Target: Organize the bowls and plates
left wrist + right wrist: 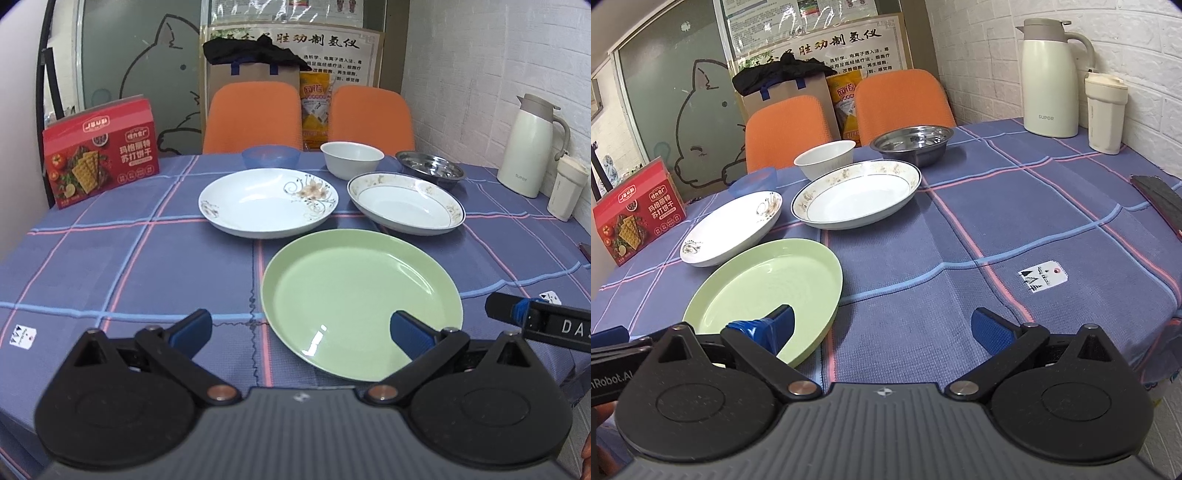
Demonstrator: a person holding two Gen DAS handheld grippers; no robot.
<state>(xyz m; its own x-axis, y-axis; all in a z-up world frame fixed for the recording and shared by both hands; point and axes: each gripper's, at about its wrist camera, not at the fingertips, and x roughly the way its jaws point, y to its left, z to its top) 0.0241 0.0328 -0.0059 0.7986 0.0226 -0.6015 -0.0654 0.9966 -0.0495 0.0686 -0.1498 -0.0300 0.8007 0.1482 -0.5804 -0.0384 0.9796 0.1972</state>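
Desk (110,266) under a blue plaid cloth, all dishes sitting on it, none stacked yet. Cream thermos jug (1051,77) and a lidded cup (1104,110) at the far right corner, red cracker box (101,151) far left, two orange chairs (255,114) behind.

Green plate (362,299) is nearest, flat, empty. Behind it the floral white plate (267,201) on the left and the gold-rimmed plate (406,203) on the right, near each other but apart. Back row: blue bowl (270,155), white bowl (351,158), steel bowl (430,168).

Left gripper (301,330) fingers spread wide, empty, low over the desk; its right finger overlaps the green plate's near rim in view, contact unclear. Right gripper (886,326) fingers also spread, empty; its left finger sits over the same plate's near-right edge.

Key relation: green plate lies ahead-right of the left gripper and ahead-left of the right one, so it is between them. Round, so no long axis; near rim faces both. Nearer hand hard to call, left looks slightly more squared on it. Likely first pick, stacking not started.
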